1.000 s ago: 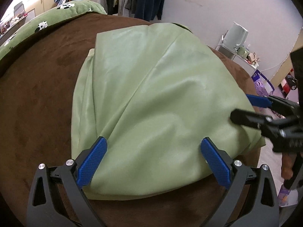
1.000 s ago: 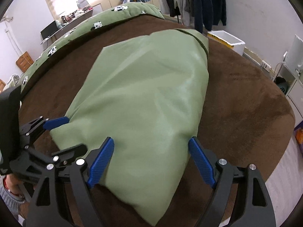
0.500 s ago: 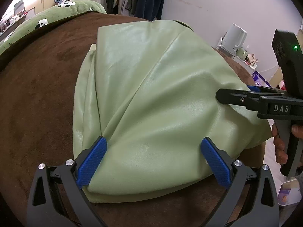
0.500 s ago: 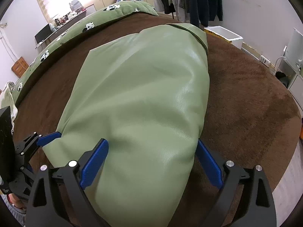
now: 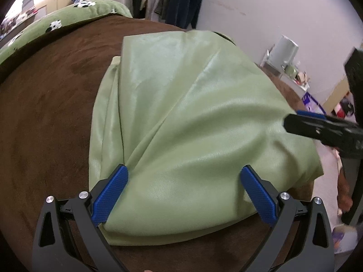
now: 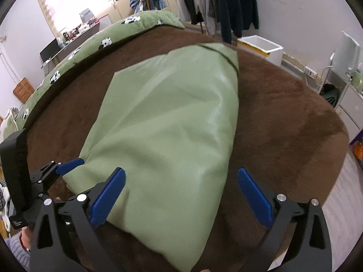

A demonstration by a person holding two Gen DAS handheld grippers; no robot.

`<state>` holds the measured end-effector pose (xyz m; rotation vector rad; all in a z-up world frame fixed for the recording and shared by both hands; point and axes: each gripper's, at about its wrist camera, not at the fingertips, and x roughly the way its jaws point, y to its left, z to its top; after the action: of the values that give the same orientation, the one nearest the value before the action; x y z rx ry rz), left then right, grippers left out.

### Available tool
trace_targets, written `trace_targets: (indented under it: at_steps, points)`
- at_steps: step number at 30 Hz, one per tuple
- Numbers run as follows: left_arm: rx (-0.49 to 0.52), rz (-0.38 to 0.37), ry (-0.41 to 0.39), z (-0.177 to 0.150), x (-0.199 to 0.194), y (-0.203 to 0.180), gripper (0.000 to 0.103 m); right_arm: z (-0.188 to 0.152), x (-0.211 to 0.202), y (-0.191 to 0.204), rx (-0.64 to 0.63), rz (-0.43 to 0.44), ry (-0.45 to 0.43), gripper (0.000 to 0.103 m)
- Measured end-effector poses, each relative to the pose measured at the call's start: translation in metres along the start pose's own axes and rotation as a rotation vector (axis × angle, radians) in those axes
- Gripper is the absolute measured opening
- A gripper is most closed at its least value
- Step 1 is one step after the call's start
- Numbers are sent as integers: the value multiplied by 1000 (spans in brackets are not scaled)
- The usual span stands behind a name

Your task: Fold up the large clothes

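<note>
Light green garment (image 5: 181, 136), partly folded, fills the centre of both wrist views on a brown bed cover (image 5: 45, 124). Left gripper (image 5: 183, 195) and right gripper (image 6: 181, 195) both stand wide open over its near edge at lower centre, holding nothing. Risks, as judged: the smooth, glossy-looking fabric may slide between the pads; a pinch may catch only the top layer, so the layers beneath lag and the fold skews.

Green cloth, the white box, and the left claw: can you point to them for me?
green cloth (image 6: 168, 122), right wrist view, middle of its top.
white box (image 6: 261, 46), right wrist view, its front wall.
left claw (image 5: 185, 195), left wrist view, midway between its blue tips.
</note>
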<state>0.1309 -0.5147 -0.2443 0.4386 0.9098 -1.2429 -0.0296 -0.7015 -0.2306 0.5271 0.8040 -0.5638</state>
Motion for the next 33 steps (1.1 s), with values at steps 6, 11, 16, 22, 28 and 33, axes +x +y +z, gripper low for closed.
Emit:
trace_targets:
  at_steps: [6,11,16,22,28,33]
  points:
    - [-27,64,6,5,-23,-8,97,-7,-47,15,-27,-10,-53,97]
    - [-34,113,-48,7,-65,-12,97,-17,-102,33,-80,-9,-124,97]
    - [-44,140,-111,-4,-120,-26,97,-37,-155,44,-106,-26,-167,97]
    - [-84,154,-187,-31,-185,-45,97,-73,-199,60,-154,-49,-200,97]
    - [-58,158,-223,-56,-225,-71,97,-117,-233,77,-164,-52,-231,97]
    - [-31,152,-249,-82,-249,-89,97,-146,-258,87,-153,-59,-285,97]
